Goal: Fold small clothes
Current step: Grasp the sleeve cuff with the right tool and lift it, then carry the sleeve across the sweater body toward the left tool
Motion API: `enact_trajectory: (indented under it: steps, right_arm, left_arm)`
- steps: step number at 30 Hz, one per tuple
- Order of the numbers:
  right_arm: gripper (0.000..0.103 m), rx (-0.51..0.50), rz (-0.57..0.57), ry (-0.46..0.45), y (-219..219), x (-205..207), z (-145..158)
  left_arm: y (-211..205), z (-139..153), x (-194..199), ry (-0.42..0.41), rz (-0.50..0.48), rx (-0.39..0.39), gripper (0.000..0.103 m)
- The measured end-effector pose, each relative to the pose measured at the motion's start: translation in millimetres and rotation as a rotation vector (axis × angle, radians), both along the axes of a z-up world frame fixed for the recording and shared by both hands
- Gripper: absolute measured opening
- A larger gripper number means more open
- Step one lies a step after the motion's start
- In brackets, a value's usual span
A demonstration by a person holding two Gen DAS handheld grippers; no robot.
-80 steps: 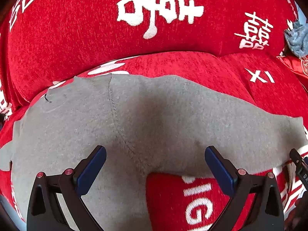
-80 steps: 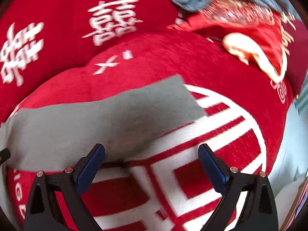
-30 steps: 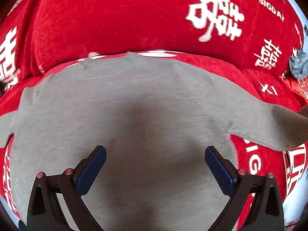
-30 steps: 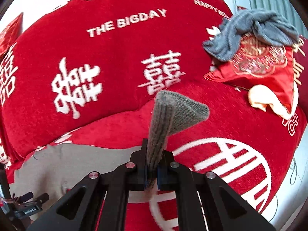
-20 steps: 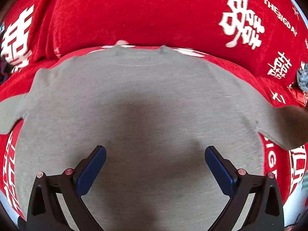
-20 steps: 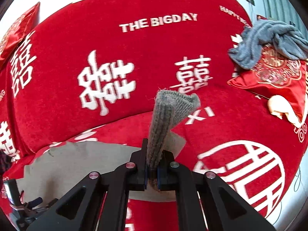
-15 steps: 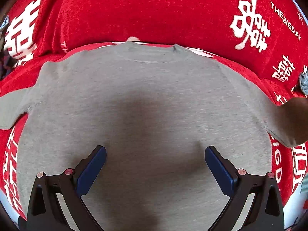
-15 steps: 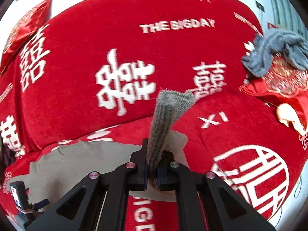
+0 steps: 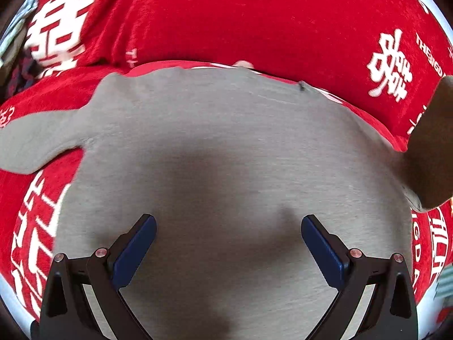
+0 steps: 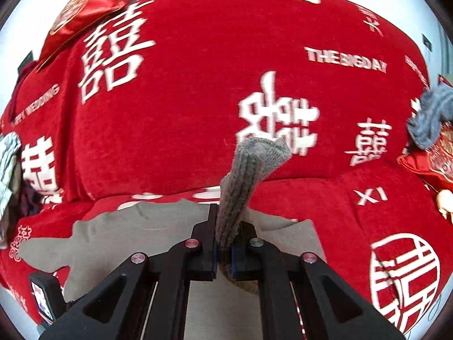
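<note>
While the grey sweater (image 9: pixel 226 153) lies flat on the red sofa cover (image 9: pixel 254 22) printed with white characters, the left gripper (image 9: pixel 228 243) hangs over its body, jaws spread wide and empty. The right gripper (image 10: pixel 223 250) is clamped on the ribbed sleeve cuff (image 10: pixel 249 170), lifted upright. A red cushion (image 10: pixel 430 161) carries a blue-grey cloth (image 10: pixel 430 113); pale wall behind.

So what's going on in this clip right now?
A person with two handheld grippers is folding a grey sweater laid flat on a red sofa cover. The right gripper is shut on the sweater's cuff, holding that sleeve lifted. The left gripper hovers open over the body, gripping nothing. The other sleeve lies spread out.
</note>
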State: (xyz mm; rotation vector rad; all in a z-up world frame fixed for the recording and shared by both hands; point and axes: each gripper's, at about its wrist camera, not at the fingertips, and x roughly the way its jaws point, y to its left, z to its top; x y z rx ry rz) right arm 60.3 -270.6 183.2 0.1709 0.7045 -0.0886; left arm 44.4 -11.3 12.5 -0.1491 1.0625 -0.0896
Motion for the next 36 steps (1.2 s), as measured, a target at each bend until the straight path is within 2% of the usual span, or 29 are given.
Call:
enact_trajectory:
  steps: [9,16,22,36]
  right_arm:
    - [0.006,-0.040,0.108,-0.009,83,15,10]
    - [0.006,-0.080,0.178,0.001,138,23,5]
    - [0.006,-0.104,0.219,0.043,179,29,-18]
    - [0.006,-0.136,0.299,0.189,260,48,-103]
  left_arm:
    - [43,3,-7,-0.010,0.049,-0.022,0.103]
    - [72,9,-22,-0.033,0.074,-0.047,0.103]
    - [97,10,-33,-0.036,0.102,-0.076,0.103]
    - [145,7,-52,-0.042,0.160,-0.110,0.103]
